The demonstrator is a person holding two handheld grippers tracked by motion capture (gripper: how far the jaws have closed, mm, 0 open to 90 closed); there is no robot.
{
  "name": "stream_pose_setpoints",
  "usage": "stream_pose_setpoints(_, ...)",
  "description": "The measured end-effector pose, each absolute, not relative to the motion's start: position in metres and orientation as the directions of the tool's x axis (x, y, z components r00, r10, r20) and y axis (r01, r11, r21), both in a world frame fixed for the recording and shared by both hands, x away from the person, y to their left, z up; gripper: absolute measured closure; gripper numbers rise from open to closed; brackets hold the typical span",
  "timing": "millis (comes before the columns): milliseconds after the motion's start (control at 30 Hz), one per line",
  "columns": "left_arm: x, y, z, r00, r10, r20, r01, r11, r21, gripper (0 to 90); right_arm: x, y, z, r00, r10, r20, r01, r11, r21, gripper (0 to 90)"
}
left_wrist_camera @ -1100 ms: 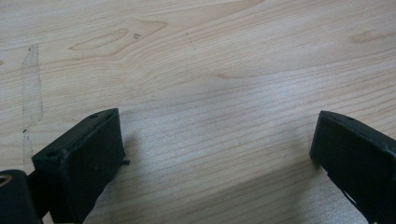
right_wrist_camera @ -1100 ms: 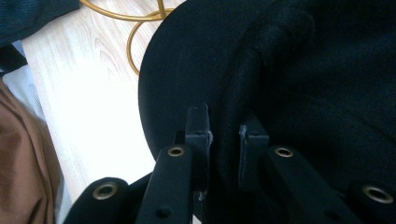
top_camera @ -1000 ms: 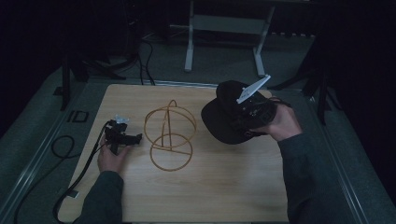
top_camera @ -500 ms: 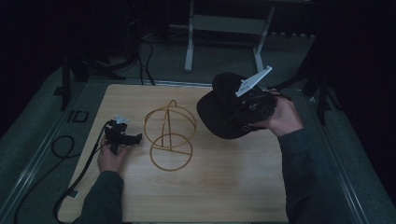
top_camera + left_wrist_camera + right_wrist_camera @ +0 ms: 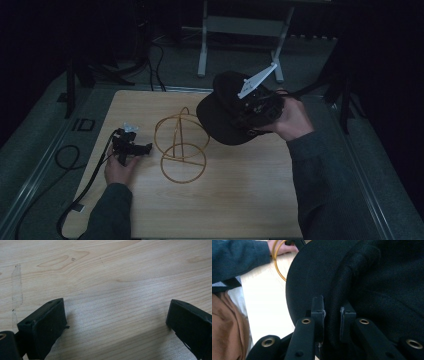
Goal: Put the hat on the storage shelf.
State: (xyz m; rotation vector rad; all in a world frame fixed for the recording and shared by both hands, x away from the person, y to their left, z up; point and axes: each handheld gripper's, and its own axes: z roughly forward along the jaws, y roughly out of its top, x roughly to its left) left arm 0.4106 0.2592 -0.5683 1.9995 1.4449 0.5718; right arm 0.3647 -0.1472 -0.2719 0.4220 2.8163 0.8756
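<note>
Up over the far right part of the wooden table [image 5: 240, 200], the right gripper [image 5: 331, 312] is held in a raised hand with its sleeve angling in from the lower right, its two black jaws pinched tight on a fold of the black cap [image 5: 225, 115], which hangs clear of the tabletop just beside the wire stand [image 5: 181, 147]. Meanwhile the left gripper [image 5: 131, 146] rests low on the pale, grained wood at the table's left, forearm flat, jaws spread wide with nothing between them. That stand is thin golden wire, looped arches rising from a round base ring, nothing on it; the cap is soft, matte cloth.
</note>
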Motion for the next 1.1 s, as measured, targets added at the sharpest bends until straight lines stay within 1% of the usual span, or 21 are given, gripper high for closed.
stream_pose_setpoints(300, 0.411, 0.259, -0.568, 0.315, 0.949, -0.002, 0.691, -0.228, 0.686, 2.3, 0.362, -0.129, -0.266, -0.956, 0.281, -0.079, 0.187, 0.797, 0.575, 78.4)
stream_pose_setpoints(733, 0.411, 0.259, -0.568, 0.314, 0.949, -0.002, 0.691, -0.227, 0.686, 2.3, 0.356, -0.091, -0.258, -0.974, 0.203, -0.098, 0.112, 0.813, 0.571, 78.4)
stream_pose_setpoints(1100, 0.411, 0.259, -0.568, 0.313, 0.950, -0.004, 0.690, -0.225, 0.688, 2.3, 0.352, -0.071, -0.258, -0.982, 0.167, -0.093, 0.085, 0.818, 0.569, 78.0)
